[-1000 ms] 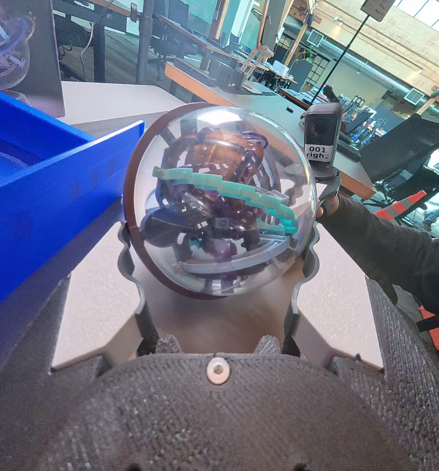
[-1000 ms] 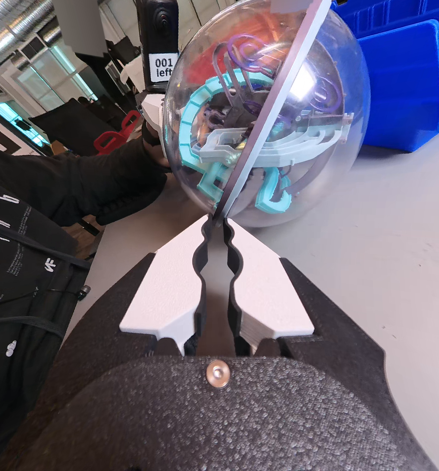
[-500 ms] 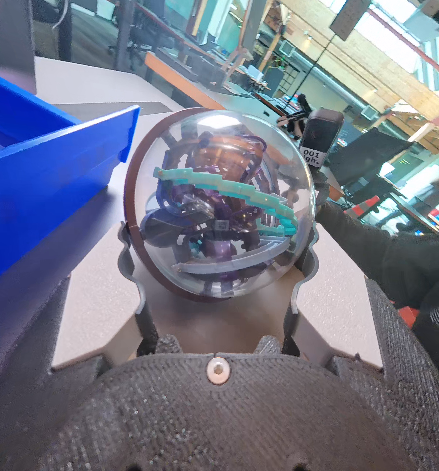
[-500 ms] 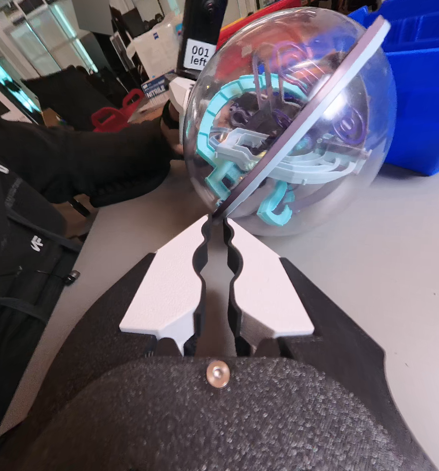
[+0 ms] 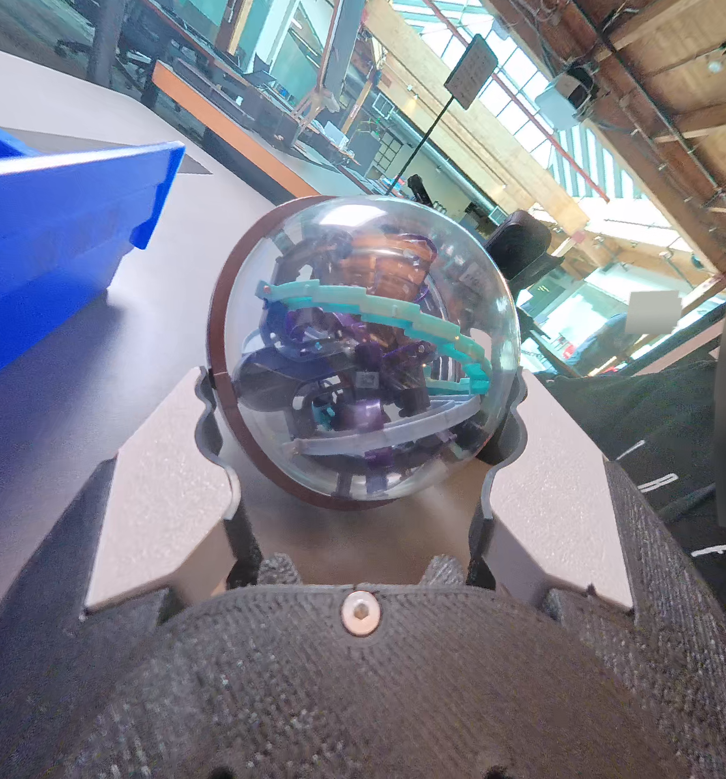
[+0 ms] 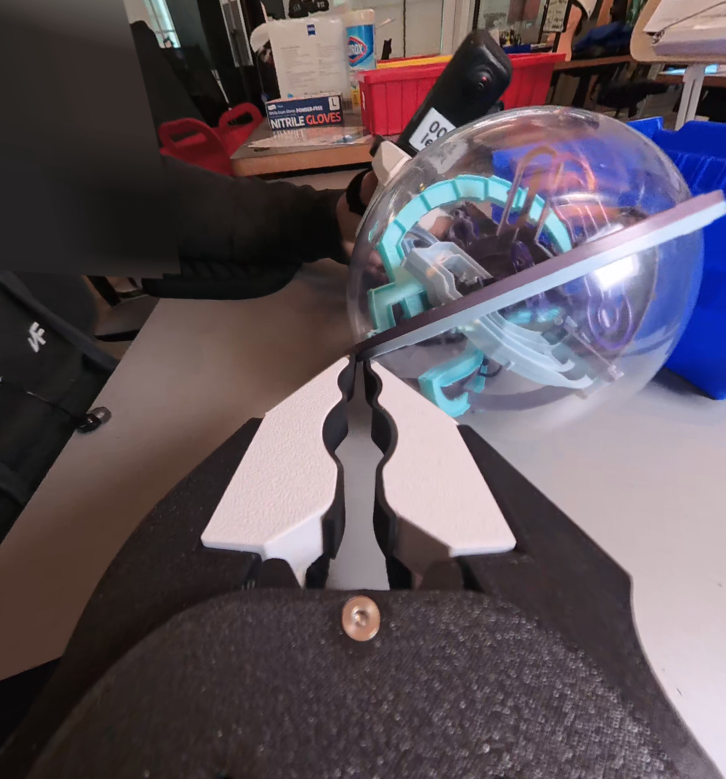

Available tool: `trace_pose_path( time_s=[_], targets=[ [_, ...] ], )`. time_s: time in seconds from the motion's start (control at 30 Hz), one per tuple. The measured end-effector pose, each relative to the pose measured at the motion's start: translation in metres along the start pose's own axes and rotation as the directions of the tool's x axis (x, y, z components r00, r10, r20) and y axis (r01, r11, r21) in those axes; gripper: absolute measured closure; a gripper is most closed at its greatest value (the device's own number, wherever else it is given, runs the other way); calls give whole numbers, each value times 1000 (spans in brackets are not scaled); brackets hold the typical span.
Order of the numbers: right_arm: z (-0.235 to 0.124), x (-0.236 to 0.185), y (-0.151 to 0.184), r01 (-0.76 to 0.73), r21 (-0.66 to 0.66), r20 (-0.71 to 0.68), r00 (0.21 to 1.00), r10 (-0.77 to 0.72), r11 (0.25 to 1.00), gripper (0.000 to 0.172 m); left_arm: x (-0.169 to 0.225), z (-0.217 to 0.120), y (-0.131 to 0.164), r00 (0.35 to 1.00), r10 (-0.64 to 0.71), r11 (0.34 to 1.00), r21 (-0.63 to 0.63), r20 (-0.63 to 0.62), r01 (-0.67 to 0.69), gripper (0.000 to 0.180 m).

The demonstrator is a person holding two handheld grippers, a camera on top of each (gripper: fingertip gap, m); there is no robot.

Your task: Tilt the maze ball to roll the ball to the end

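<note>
Daylight pours from high windows (image 5: 534, 105) at the top right of the left wrist view, nearly blown out. The blue bin (image 5: 58, 236) is smeared by motion blur and throws a soft shadow on the table (image 5: 150, 337). White glare sits on the maze ball (image 5: 353, 219) dome. Both views bend strongly toward their edges. In the right wrist view light is even; the ball's far side (image 6: 605, 295) is blurred.

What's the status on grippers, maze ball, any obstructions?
Left gripper spread wide, jaws against both sides of the maze ball. Right gripper pinched on the ball's rim. Ball tilted. Blue bin close beside it.
</note>
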State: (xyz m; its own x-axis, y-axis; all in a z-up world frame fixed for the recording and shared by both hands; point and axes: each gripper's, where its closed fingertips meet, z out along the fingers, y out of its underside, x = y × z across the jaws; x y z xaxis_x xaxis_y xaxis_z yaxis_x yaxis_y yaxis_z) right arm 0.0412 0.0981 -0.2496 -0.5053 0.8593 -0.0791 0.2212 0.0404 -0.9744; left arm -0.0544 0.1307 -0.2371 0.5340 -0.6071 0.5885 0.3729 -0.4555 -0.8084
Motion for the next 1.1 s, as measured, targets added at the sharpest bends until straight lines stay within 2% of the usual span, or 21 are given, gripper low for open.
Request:
trace_pose_path(
  time_s=[0.33, 0.47, 0.63, 0.87, 1.03, 1.1],
  targets=[
    [-3, -4, -7, 10, 42, 18, 1000, -10, 999, 172, 1, -1, 7, 998, -54, 998, -27, -43, 53, 46],
    [-3, -2, -3, 11, 28, 9, 1000, -11, 1000, 172, 2, -2, 8, 1000, 5, 1000, -29, -22, -6, 46],
    [-4, 5, -2, -14, 29, -19, 1000, 14, 999, 172, -1, -2, 5, 1000, 11, 1000, -24, 23, -10, 46],
    [-2, 15, 9, -46, -30, -66, 997, 44, 999, 171, -3, -6, 2, 985, 144, 989, -38, 95, -141, 46],
    [-4, 20, 14, -27, -67, -101, 995, 20, 997, 167, -2, -8, -1, 972, 200, 980, -41, 122, -197, 49],
    [-11, 27, 9, -18, -48, -138, 990, 11, 999, 160, -3, -10, -5, 971, 193, 981, -25, 140, -192, 52]
  ],
)
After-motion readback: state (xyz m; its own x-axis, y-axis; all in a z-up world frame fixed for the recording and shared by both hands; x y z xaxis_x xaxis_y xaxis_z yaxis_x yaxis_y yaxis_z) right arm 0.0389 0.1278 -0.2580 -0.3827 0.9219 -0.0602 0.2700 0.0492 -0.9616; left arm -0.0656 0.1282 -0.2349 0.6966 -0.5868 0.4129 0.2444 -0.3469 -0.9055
